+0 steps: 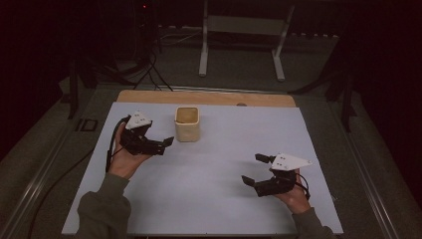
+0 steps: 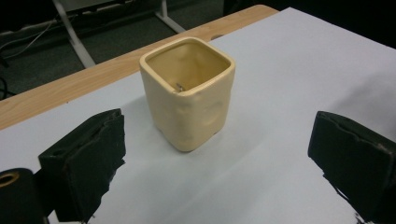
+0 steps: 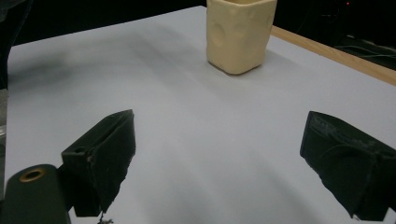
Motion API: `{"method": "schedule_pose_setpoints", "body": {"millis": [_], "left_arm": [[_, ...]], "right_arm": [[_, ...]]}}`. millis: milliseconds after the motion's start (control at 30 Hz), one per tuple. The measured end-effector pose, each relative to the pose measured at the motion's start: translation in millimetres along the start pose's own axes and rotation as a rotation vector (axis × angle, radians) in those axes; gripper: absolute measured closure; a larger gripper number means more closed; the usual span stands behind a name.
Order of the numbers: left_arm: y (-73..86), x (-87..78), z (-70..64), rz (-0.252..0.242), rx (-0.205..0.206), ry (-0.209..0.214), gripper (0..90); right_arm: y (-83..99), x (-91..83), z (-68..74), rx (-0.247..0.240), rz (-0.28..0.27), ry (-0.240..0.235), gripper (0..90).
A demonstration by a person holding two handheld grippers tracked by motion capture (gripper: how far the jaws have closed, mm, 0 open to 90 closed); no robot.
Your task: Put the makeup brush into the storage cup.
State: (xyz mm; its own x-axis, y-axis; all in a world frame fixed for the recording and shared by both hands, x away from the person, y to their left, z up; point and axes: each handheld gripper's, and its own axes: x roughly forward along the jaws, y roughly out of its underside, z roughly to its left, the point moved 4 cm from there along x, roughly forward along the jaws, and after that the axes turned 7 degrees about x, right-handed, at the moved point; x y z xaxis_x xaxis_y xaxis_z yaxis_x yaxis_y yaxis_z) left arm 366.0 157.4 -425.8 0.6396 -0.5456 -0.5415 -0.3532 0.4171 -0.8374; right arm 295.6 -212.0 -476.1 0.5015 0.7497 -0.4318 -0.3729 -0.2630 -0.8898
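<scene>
A cream square cup (image 1: 187, 124) stands upright on the white sheet (image 1: 219, 209) near the table's back. In the left gripper view the cup (image 2: 189, 93) is close ahead, with a small dark speck on its inner rim. My left gripper (image 1: 166, 144) is open just left of the cup, its jaws pointing toward it without touching. My right gripper (image 1: 255, 169) is open at the front right, well apart from the cup, nothing between its jaws. The right gripper view has the cup (image 3: 240, 35) far off beyond the wide-apart jaws.
The white sheet covers a wooden table whose bare edge (image 1: 209, 97) runs along the back. A white metal frame (image 1: 244, 45) stands on the floor behind. Cables (image 1: 149, 69) lie on the floor at back left.
</scene>
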Motion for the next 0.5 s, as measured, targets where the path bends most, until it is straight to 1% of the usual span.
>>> {"method": "schedule_pose_setpoints", "body": {"millis": [267,400,500], "left_arm": [[8.7,-5.5,0.6,-0.012,-0.018,-0.001,4.2],[13.1,-10.4,0.0,-0.023,-0.016,-0.001,4.2],[17.0,-13.0,0.2,-0.021,-0.015,-0.004,4.2]], "right_arm": [[0.8,-0.5,-0.2,0.001,0.005,0.005,10.4],[0.6,-1.4,-0.2,0.001,0.003,0.007,10.4],[0.7,-2.0,-0.7,0.001,0.004,0.010,10.4]]}}
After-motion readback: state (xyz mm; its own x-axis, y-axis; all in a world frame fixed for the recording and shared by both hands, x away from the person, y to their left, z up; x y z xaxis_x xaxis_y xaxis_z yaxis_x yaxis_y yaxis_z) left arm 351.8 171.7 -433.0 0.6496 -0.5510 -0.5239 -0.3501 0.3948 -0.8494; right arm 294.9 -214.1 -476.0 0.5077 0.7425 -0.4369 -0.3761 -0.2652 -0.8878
